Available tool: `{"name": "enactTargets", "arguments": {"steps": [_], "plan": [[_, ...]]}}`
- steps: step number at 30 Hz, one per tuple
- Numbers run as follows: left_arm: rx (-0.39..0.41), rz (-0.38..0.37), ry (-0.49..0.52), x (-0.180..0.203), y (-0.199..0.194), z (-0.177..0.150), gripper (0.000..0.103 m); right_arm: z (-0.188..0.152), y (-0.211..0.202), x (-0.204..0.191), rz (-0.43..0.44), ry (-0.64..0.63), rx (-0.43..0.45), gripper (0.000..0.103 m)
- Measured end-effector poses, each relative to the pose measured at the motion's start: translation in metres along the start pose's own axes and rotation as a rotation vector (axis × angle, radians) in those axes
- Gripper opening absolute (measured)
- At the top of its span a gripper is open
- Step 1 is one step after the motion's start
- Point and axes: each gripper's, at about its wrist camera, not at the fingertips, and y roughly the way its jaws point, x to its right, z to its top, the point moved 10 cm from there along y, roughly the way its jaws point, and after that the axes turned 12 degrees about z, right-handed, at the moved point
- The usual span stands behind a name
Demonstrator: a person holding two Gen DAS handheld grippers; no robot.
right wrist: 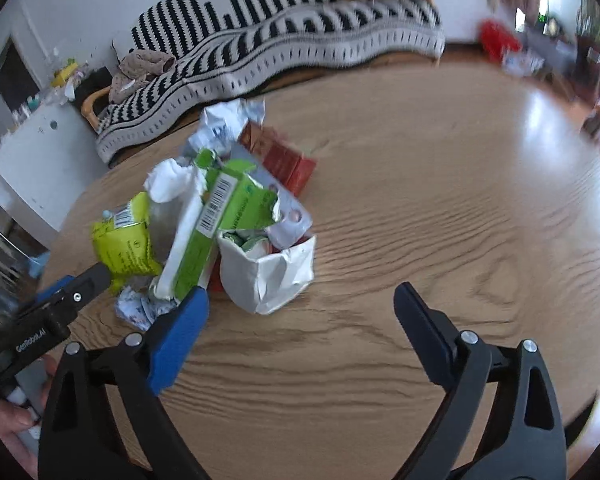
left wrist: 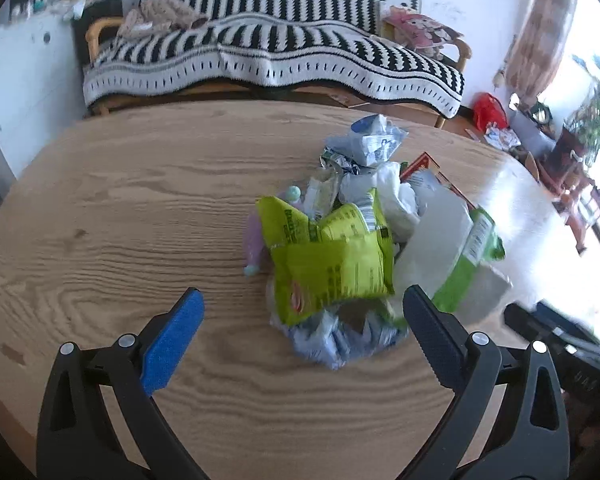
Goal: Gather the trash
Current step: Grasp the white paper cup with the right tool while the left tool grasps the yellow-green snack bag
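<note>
Both jaws wide, empty — trash pile (left wrist: 352, 240) blurred, lower wrappers buried.

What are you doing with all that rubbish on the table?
A person is clearing up trash with a pair of tongs in each hand. A heap of wrappers sits on the wooden table: a yellow-green snack bag, a green and white carton, a torn white carton and a red box. Both the left tongs and the right tongs are open beside the pile, holding nothing.
</note>
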Motion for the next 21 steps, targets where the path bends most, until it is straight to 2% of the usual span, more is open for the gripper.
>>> {"name": "enactTargets", "arguments": {"steps": [2, 6, 8, 9, 10, 11, 12, 13, 15, 21], "plan": [[-0.006, -0.023, -0.022, 0.003, 0.008, 0.003, 0.097, 0.002, 0.011, 0.004, 0.036, 0.026, -0.012, 0.091], [0.016, -0.021, -0.033, 0.012, 0.02, 0.014, 0.097, 0.004, 0.028, 0.005, 0.111, 0.048, -0.022, 0.091], [0.002, -0.022, -0.032, 0.016, 0.028, 0.015, 0.097, 0.005, 0.035, 0.002, 0.129, 0.059, -0.035, 0.089], [-0.004, -0.023, -0.037, 0.016, 0.03, 0.016, 0.096, 0.004, 0.038, 0.003, 0.136, 0.064, -0.042, 0.078], [-0.002, -0.018, -0.043, 0.016, 0.031, 0.016, 0.092, 0.003, 0.039, 0.002, 0.161, 0.069, -0.055, 0.063], [0.009, -0.007, -0.042, 0.015, 0.029, 0.017, 0.087, 0.003, 0.039, -0.001, 0.207, 0.083, -0.061, 0.06], [0.02, -0.007, -0.031, 0.015, 0.026, 0.018, 0.077, 0.003, 0.037, -0.001, 0.208, 0.088, -0.062, 0.059], [0.033, -0.015, -0.014, 0.017, 0.021, 0.019, 0.061, 0.005, 0.033, -0.002, 0.205, 0.081, -0.051, 0.059], [0.045, -0.034, 0.003, 0.018, 0.012, 0.02, 0.06, 0.009, 0.023, -0.006, 0.214, 0.057, -0.028, 0.058], [0.078, -0.059, -0.074, -0.005, -0.018, 0.027, 0.058, 0.024, -0.021, -0.002, 0.219, 0.042, 0.066, 0.058]]}}
